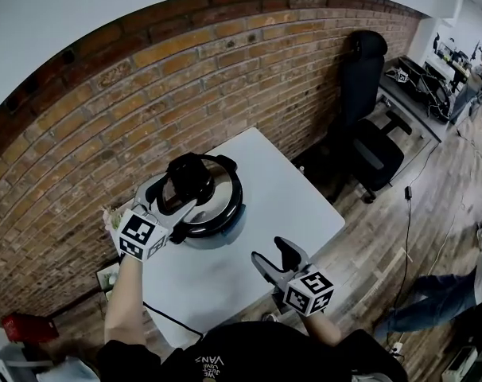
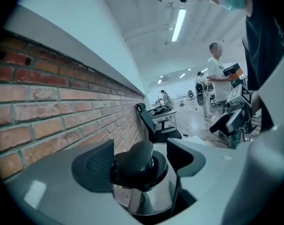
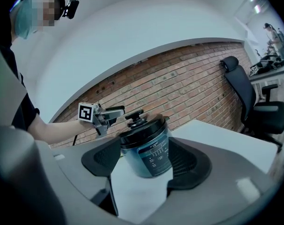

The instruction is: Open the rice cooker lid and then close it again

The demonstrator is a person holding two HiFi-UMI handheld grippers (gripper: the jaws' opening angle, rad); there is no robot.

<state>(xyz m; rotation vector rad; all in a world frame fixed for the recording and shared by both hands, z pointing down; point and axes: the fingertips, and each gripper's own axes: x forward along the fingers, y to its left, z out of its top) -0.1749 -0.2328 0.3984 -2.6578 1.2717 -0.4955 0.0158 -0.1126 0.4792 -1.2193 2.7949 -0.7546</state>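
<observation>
Left gripper (image 2: pixel 139 162): jaws wide apart, one on each side of the black knob (image 2: pixel 138 157) on top of the lid (image 1: pixel 219 200). The pads aren't pressing on it and there's a gap on both sides, so no grip. The gripper comes in from the left side of the rice cooker (image 3: pixel 147 150), roughly level.

Right gripper (image 3: pixel 145 167): jaws wide, nothing held. The cooker looks framed between them in the right gripper view, but the head view shows this gripper well apart from it, over the near right part of the table (image 1: pixel 293 201).

The rice cooker sits on the white table, left of centre, close to the brick wall (image 1: pixel 145 94). Its printed panel faces the right gripper.

Progress: the lid is down, seated level on the body, no gap visible. Open jaws around the knob fit two readings: about to grab for the opening lift, or letting go after the close. I can't tell which from this. If it's the start, everything is left: grip the knob, lift, put back, release.

Contents: the lid covers the pot, so the inside is hidden and can't be called full or empty. Nothing else is on the table. A black office chair (image 1: pixel 368 126) stands far right.
</observation>
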